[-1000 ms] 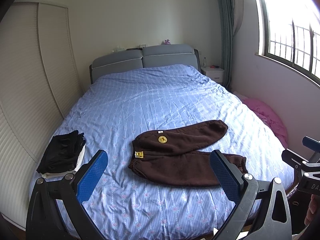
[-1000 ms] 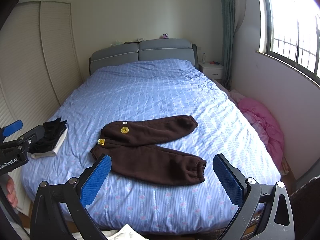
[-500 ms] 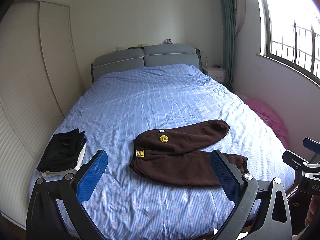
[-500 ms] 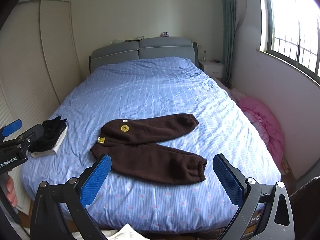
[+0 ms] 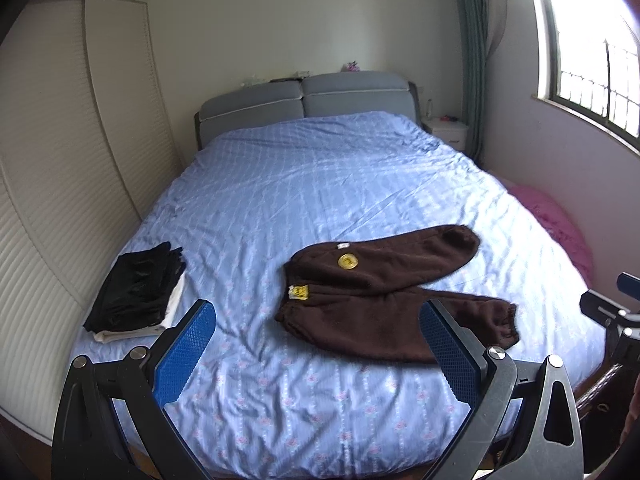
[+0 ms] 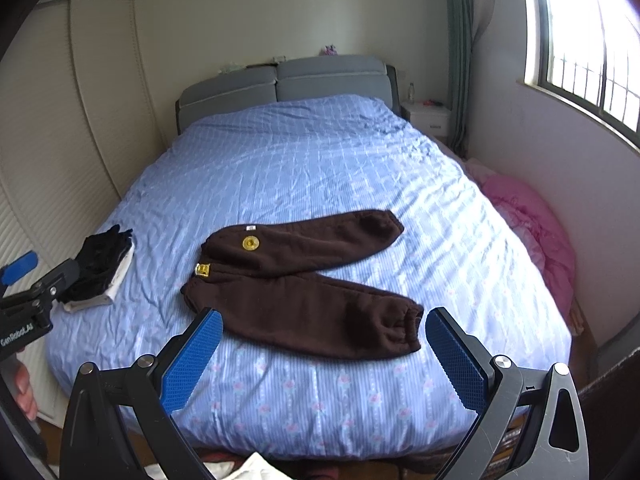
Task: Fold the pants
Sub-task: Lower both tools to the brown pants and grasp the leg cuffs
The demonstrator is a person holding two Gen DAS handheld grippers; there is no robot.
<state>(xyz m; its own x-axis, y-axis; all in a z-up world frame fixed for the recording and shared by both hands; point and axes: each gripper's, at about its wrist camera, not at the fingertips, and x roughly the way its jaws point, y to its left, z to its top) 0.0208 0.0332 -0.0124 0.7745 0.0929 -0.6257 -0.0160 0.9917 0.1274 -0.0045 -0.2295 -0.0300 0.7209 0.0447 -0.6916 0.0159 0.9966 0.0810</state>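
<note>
The brown pants (image 5: 384, 300) lie flat on the blue bedsheet (image 5: 320, 200), near the foot of the bed and a little toward 3 o'clock from its middle. The waistband is at the 9 o'clock end, and the two legs spread toward 3 o'clock in an open V shape. The farther leg points to about 2 o'clock and the nearer leg to about 4 o'clock. A round yellow badge (image 5: 347, 261) sits near the waistband on the farther leg, and a small yellow label (image 5: 299, 291) is at the waistband edge.

The left gripper (image 5: 316, 344) hovers above the foot of the bed with its blue fingers (image 5: 186, 354) wide apart, and it holds nothing. The right gripper (image 6: 322, 350) also hovers there, its blue fingers (image 6: 192, 360) spread wide and empty. Both are apart from the pants, which are seen between the fingers.

At 9 o'clock from the pants, near the bed edge, there is a stack of folded dark clothes (image 5: 136, 290) on top of something white. A pink blanket (image 6: 532, 232) lies on the floor at 3 o'clock of the bed, below the window (image 6: 592, 40). The grey headboard (image 5: 308, 102) stands at 12 o'clock.
</note>
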